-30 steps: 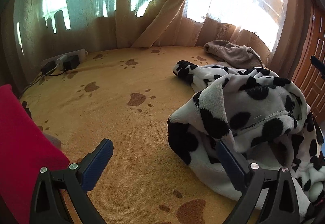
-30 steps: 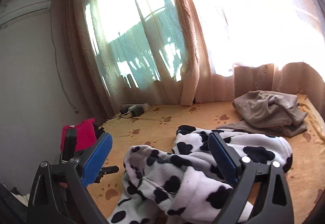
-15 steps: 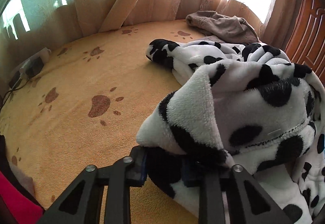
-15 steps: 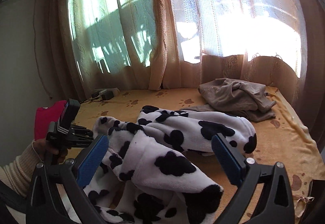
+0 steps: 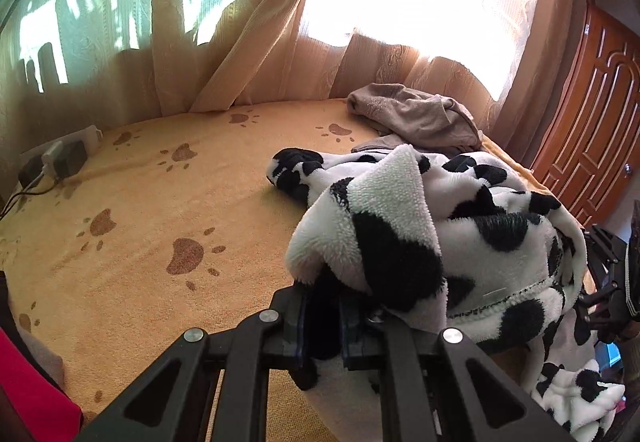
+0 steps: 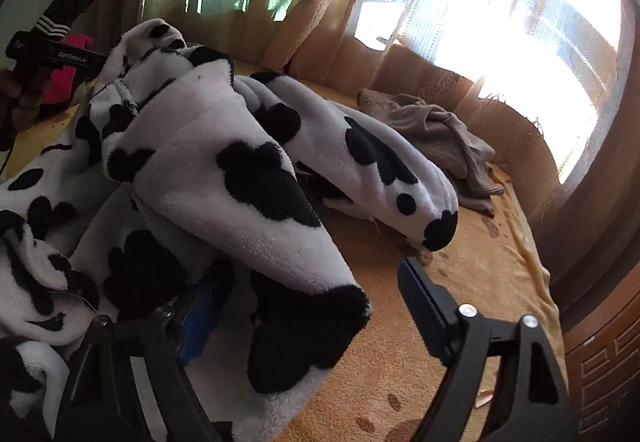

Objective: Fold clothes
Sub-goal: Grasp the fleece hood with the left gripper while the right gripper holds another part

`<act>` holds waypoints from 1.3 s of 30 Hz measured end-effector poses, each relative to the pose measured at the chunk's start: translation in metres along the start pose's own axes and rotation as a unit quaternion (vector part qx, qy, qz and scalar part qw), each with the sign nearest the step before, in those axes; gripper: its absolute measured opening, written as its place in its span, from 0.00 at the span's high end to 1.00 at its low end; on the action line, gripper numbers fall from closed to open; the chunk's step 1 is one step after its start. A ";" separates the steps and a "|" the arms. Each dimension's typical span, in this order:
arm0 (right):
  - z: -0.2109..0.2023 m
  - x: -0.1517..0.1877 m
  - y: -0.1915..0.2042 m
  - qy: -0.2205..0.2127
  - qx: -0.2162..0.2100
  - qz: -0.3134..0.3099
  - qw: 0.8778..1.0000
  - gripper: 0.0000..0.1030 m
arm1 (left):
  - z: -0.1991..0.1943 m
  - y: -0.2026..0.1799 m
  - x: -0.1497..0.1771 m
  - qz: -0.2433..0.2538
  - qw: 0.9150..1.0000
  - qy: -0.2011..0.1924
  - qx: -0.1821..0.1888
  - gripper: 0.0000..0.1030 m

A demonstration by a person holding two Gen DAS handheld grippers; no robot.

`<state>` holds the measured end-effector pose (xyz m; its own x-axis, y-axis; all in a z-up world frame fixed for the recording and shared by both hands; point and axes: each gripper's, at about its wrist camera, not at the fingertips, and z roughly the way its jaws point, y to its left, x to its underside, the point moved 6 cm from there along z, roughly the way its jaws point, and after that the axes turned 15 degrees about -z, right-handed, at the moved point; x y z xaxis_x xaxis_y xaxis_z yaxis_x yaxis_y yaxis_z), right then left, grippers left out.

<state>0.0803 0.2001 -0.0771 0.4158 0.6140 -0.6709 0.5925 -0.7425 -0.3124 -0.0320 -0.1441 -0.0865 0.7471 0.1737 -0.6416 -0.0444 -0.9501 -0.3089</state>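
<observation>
A fluffy white fleece garment with black cow spots (image 5: 404,226) lies bunched on the yellow paw-print bed cover (image 5: 168,209). My left gripper (image 5: 326,316) is shut on a fold of its edge and lifts it off the bed. In the right wrist view the same garment (image 6: 224,161) fills the left and centre. My right gripper (image 6: 308,306) is open, with a black-tipped fold of the garment lying between its fingers; the blue pad of the left finger (image 6: 198,316) shows under the fabric. The left gripper's body also shows at the upper left (image 6: 52,53).
A crumpled beige garment (image 5: 416,117) lies at the back of the bed near the curtains (image 5: 248,21). A power strip with plugs (image 5: 56,157) sits at the back left. A red cloth (image 5: 28,390) is at the left edge. A wooden door (image 5: 592,113) stands on the right.
My left gripper closed on the cow-print garment's edge and raised it. My right gripper moved down and in, so a fold of the garment now lies between its open fingers.
</observation>
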 end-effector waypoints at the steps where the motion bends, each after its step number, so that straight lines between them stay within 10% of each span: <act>1: 0.008 0.001 -0.005 -0.002 -0.038 0.036 0.999 0.78 | 0.003 -0.001 0.001 0.001 1.000 0.005 -0.002 0.87; 11: -0.072 -0.049 -0.036 -0.171 0.002 0.124 0.977 0.89 | 0.023 0.002 0.019 -0.037 0.998 0.049 0.033 0.87; 34: -0.095 -0.135 -0.078 -0.265 0.055 0.141 0.952 0.89 | 0.005 -0.002 0.040 0.036 0.999 0.009 0.007 0.86; 39: -0.094 -0.129 -0.080 -0.261 0.070 0.138 0.953 0.89 | 0.017 0.002 0.028 -0.030 0.999 0.021 0.026 0.86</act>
<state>0.0442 0.2054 0.0978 0.1207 0.2000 -0.9723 0.3965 -0.9077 -0.1375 -0.0229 -0.1369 -0.1168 0.7763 0.2177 -0.5915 -0.0330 -0.9231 -0.3832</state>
